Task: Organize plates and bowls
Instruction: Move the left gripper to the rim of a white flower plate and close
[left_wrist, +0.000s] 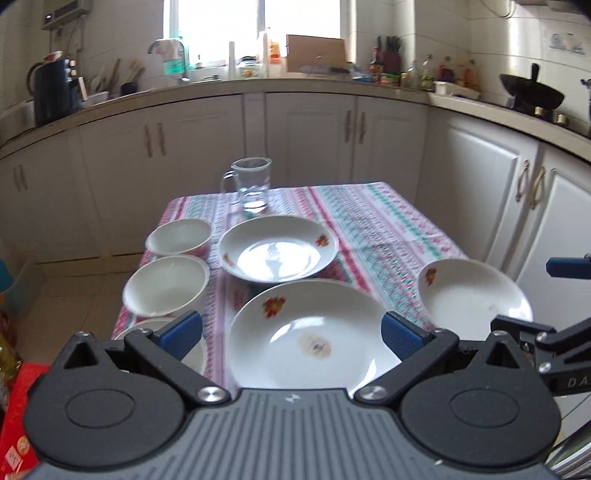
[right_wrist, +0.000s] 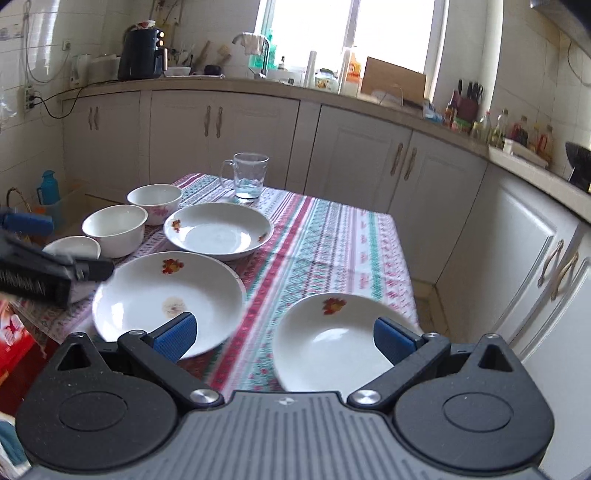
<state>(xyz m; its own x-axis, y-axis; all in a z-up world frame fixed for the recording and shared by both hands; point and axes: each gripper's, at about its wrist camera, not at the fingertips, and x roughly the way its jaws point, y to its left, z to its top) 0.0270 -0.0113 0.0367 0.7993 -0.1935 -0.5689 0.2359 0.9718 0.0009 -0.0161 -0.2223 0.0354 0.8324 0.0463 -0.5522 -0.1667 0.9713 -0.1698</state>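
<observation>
The left gripper hangs with its jaws spread wide and nothing between the blue pads — and straight ahead of that gap lies the near plate, white with a red flower print near its rim and a faded mark in its well. Beyond it, further out along the jaws' line, sits the far plate, same flower print, catching the window glare. Left of the left jaw run 3 white bowls in a row: the far bowl, the middle bowl, and a near bowl mostly hidden behind the left pad. Past everything stands a glass jug on the striped tablecloth.

The right wrist view shows what the left one clips: the third plate lies right ahead of the right gripper, whose jaws also stand wide apart, holding nothing. That plate sits near the cloth's right edge, well apart from the near plate, which lies ahead of the left jaw. From here the near bowl shows more fully, and the far bowl reveals a pink print on its side. The left view catches the third plate out beyond its right jaw.
</observation>
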